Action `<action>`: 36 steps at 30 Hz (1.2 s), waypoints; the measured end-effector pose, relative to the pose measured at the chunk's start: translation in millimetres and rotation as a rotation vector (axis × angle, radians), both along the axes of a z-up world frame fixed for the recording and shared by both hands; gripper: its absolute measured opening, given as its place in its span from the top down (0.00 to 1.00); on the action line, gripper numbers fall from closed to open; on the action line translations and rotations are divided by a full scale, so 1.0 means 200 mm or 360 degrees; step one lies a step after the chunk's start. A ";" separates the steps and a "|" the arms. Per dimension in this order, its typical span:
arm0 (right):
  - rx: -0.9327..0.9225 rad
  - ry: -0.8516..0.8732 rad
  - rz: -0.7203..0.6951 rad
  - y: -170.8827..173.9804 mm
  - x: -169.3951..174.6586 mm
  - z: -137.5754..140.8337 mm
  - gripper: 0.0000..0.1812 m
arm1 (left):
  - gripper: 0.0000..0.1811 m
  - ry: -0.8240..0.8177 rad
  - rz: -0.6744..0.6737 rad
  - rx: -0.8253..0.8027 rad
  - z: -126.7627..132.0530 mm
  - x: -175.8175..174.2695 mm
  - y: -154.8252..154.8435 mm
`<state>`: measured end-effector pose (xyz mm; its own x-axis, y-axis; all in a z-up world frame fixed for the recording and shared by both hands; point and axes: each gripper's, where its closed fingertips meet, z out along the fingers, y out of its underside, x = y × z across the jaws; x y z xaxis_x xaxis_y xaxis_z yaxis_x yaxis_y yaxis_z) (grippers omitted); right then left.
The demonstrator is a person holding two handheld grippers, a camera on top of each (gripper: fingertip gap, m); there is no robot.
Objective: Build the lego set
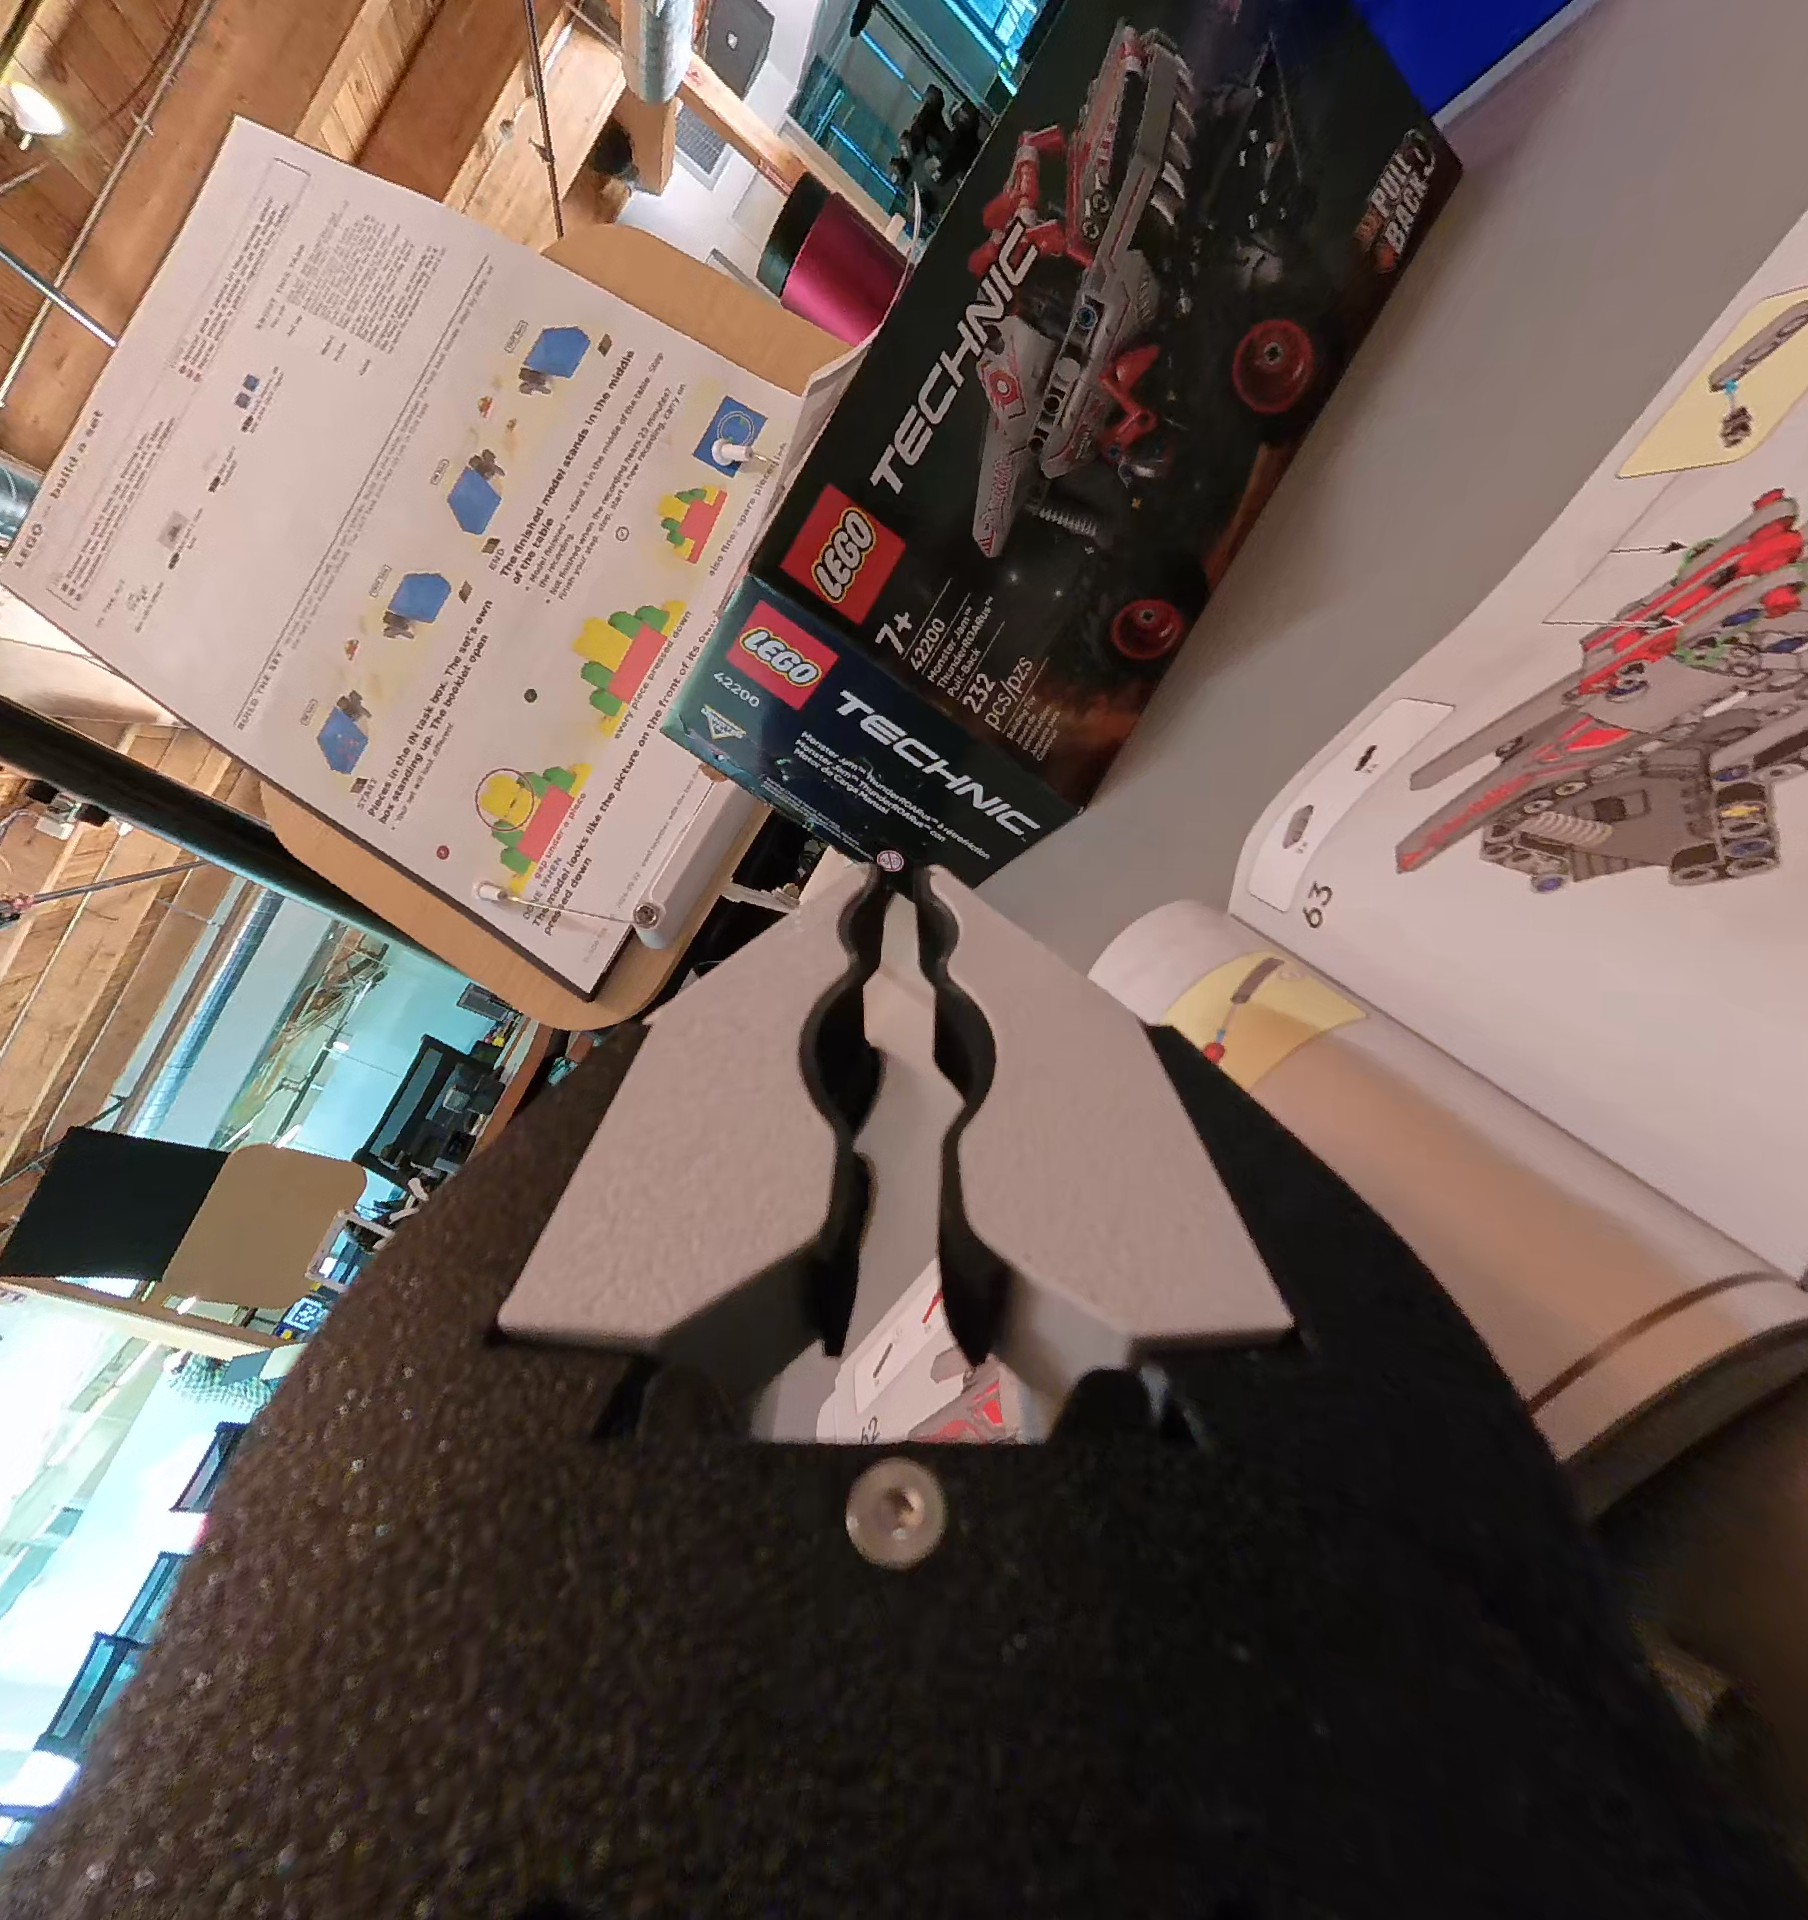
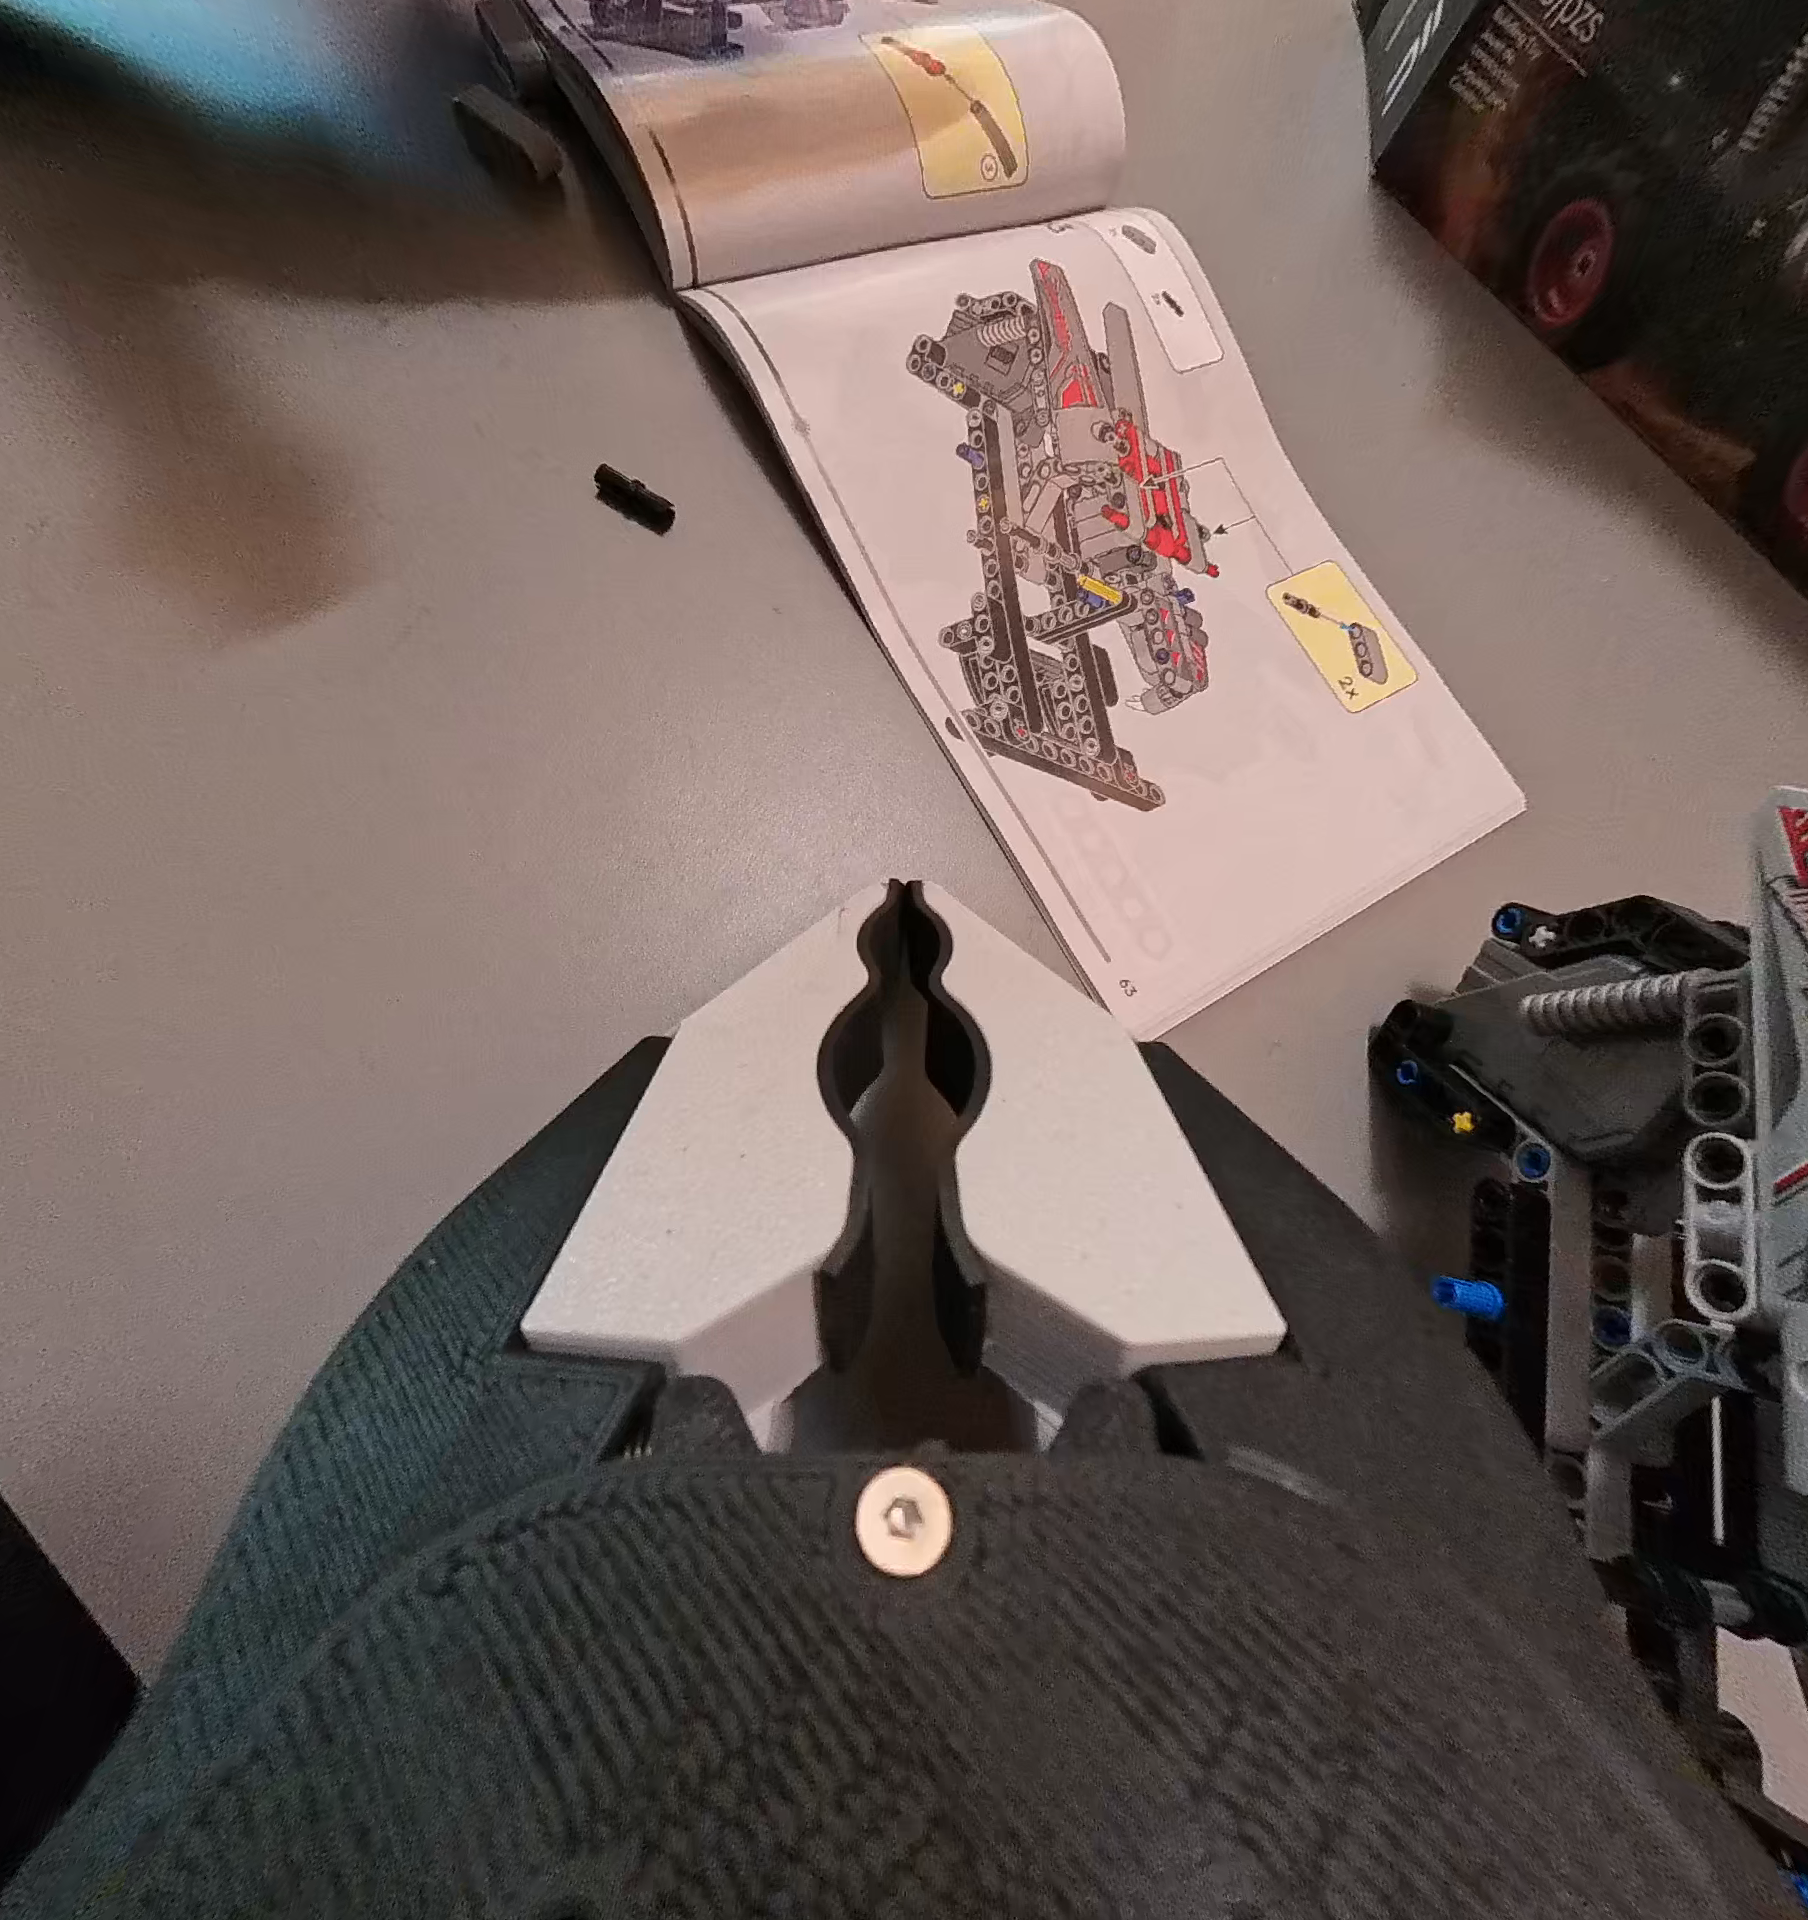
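Observation:
In the right wrist view the half-built grey, black and red model point(image 2: 1648, 1195) lies at the right edge of the grey table point(image 2: 360, 831). A small black pin point(image 2: 635, 499) lies alone on the table, far ahead and left of my right gripper point(image 2: 905, 888), which is shut and empty. The open instruction booklet point(image 2: 1139, 623) lies ahead of it. My left gripper point(image 1: 895, 878) is tilted up off the table and points at the lower corner of the set's box point(image 1: 1035, 468). Its jaws stand a narrow gap apart, with nothing seen between them.
A dark grey piece point(image 2: 505, 130) lies by the booklet's far edge. The booklet point(image 1: 1606, 727) also shows to the right in the left wrist view. A printed task sheet on a board point(image 1: 391, 499) stands behind the box. The box's corner point(image 2: 1658, 208) is at the far right. Some 25 cm of space lies between my two pairs of fingers. It is some 9 cm from my right tips to the small black pin point(image 2: 635, 499).

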<state>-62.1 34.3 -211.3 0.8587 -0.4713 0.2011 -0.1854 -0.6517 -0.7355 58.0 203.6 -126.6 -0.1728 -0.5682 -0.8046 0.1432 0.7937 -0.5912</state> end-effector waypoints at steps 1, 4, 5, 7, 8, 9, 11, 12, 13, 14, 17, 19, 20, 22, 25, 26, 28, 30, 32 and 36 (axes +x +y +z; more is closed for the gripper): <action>0.0002 0.0005 0.0001 0.00 0.00 0.00 1.00 | 0.98 -0.0001 -0.0005 0.0001 0.00 0.00 0.00; 0.0006 0.0012 0.0000 0.00 0.00 0.00 1.00 | 0.98 -0.0014 -0.0014 0.0014 0.01 -0.01 -0.02; 0.0005 0.0010 0.0000 0.00 0.00 0.00 1.00 | 0.98 -0.0017 -0.0017 0.0013 0.01 -0.01 -0.02; 0.0008 0.0016 0.0000 0.00 0.00 0.00 1.00 | 0.99 -0.0022 -0.0022 0.0014 0.02 -0.02 -0.02; 0.0010 0.0019 0.0000 0.00 0.00 0.00 1.00 | 0.99 -0.0024 -0.0022 0.0017 0.02 -0.02 -0.02; 0.0009 0.0018 0.0000 0.00 0.00 0.00 1.00 | 0.99 -0.0024 -0.0022 0.0017 0.02 -0.02 -0.02; 0.0007 0.0014 -0.0001 0.00 0.00 0.00 1.00 | 0.99 -0.0022 -0.0025 0.0017 0.02 -0.02 -0.03; 0.0007 0.0014 -0.0001 0.00 0.00 0.00 1.00 | 0.99 -0.0024 -0.0026 0.0019 0.02 -0.02 -0.03; 0.0007 0.0015 -0.0001 0.00 0.00 0.00 1.00 | 0.99 -0.0028 -0.0027 0.0021 0.03 -0.02 -0.03; 0.0008 0.0015 -0.0001 0.00 0.00 0.00 1.00 | 0.99 -0.0031 -0.0027 0.0020 0.03 -0.02 -0.03; 0.0007 0.0014 -0.0001 0.00 0.00 0.00 1.00 | 0.99 -0.0035 -0.0022 0.0028 0.03 -0.02 -0.02; 0.0008 0.0017 0.0000 0.00 0.00 0.00 1.00 | 0.99 -0.0053 0.0000 0.0037 0.05 -0.02 0.00; 0.0009 0.0018 0.0000 0.00 0.00 0.00 1.00 | 1.00 -0.0064 0.0011 0.0030 0.07 -0.02 0.01; 0.0009 0.0017 0.0000 0.00 0.00 0.00 1.00 | 1.00 -0.0068 0.0020 -0.0018 0.10 -0.02 0.04; 0.0010 0.0020 0.0000 0.00 0.00 0.00 1.00 | 0.98 0.0032 -0.0054 -0.0169 0.14 -0.04 0.05; 0.0011 0.0022 0.0000 0.00 0.00 0.00 1.00 | 0.95 0.0100 -0.0078 -0.0253 0.14 -0.04 0.06; 0.0013 0.0026 0.0000 0.00 0.00 0.00 1.00 | 0.91 0.0316 -0.0226 -0.0455 0.13 -0.07 0.03; 0.0016 0.0032 0.0000 0.00 0.00 0.00 1.00 | 0.90 0.0601 -0.0422 -0.0633 0.10 -0.14 -0.02; 0.0019 0.0036 0.0000 0.00 0.00 0.00 1.00 | 0.91 0.0872 -0.0555 -0.0717 0.04 -0.23 -0.03; 0.0010 0.0020 -0.0001 0.00 0.00 0.00 1.00 | 0.91 0.1421 -0.0755 -0.0452 -0.18 -0.54 0.00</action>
